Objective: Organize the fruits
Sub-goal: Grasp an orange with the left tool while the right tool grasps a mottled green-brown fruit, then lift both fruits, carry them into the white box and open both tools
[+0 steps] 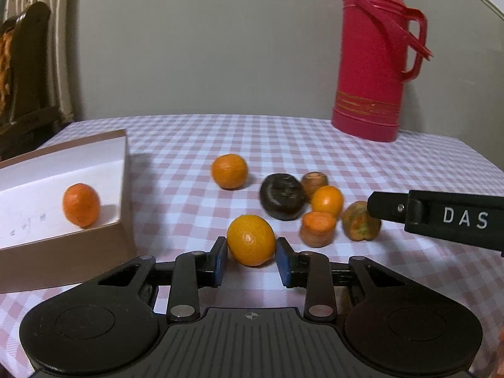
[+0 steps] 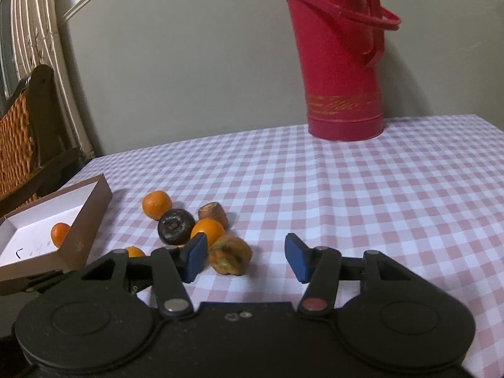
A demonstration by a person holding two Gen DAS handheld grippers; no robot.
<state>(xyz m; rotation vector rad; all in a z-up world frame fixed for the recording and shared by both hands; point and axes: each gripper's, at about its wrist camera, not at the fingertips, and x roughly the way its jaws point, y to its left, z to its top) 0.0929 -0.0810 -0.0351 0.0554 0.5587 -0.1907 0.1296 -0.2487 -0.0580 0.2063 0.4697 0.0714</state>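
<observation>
My left gripper (image 1: 251, 260) is open, its blue pads on either side of an orange (image 1: 251, 240) lying on the checked cloth, a small gap at each pad. A brown box (image 1: 67, 186) at the left holds one orange (image 1: 81, 204). More oranges (image 1: 229, 170) (image 1: 326, 200), a dark round fruit (image 1: 282, 196), cut carrot pieces (image 1: 317, 228) and a brownish fruit (image 1: 360, 221) lie in a cluster. My right gripper (image 2: 245, 256) is open and empty, just right of the brownish fruit (image 2: 230, 258); its finger shows in the left wrist view (image 1: 441, 217).
A tall red thermos (image 1: 376, 60) stands at the back right of the table. A dark wicker chair (image 2: 22, 145) stands beyond the table's left edge. A grey wall runs behind the table.
</observation>
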